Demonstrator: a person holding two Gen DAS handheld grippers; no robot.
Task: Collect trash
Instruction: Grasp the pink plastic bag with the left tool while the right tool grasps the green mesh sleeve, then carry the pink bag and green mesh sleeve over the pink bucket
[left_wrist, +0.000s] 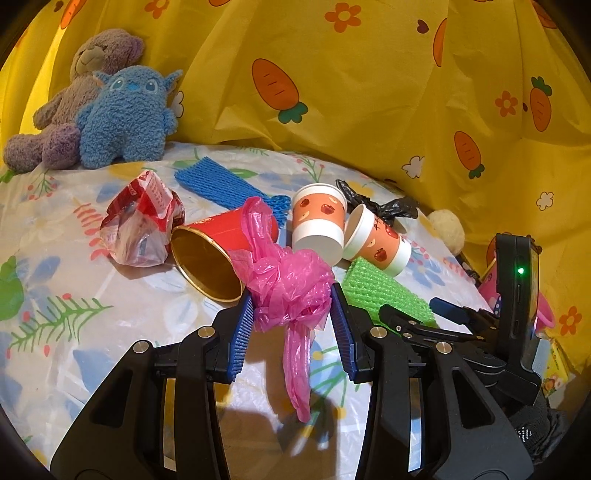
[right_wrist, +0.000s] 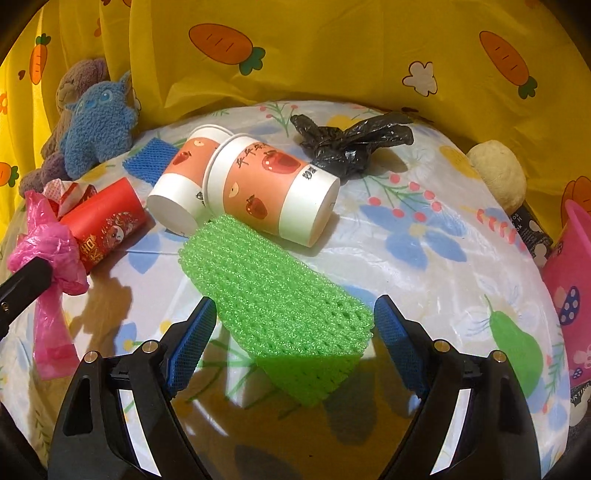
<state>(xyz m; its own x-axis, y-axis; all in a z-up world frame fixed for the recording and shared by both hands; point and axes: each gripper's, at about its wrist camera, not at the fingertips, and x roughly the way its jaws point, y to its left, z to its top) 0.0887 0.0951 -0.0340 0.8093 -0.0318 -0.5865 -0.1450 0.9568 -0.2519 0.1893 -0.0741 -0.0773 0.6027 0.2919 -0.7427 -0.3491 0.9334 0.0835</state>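
My left gripper (left_wrist: 291, 299) is closed around a crumpled pink plastic bag (left_wrist: 291, 288), whose tail hangs down above the table; the bag also shows in the right wrist view (right_wrist: 48, 243). My right gripper (right_wrist: 295, 314) is open, its jaws on either side of a green foam net (right_wrist: 273, 299), not touching it. Behind lie a red paper cup (left_wrist: 218, 251) on its side, two apple-print paper cups (left_wrist: 317, 225) (right_wrist: 269, 192), a blue foam net (left_wrist: 221, 184), a black plastic bag (right_wrist: 351, 144) and a red-white wrapper (left_wrist: 144, 221).
Two plush toys (left_wrist: 107, 107) sit at the back left against the yellow carrot-print cloth (left_wrist: 369, 92). A pink bin (right_wrist: 569, 280) stands at the right table edge, beside a beige ball (right_wrist: 498, 173). The tablecloth (right_wrist: 424, 258) is floral plastic.
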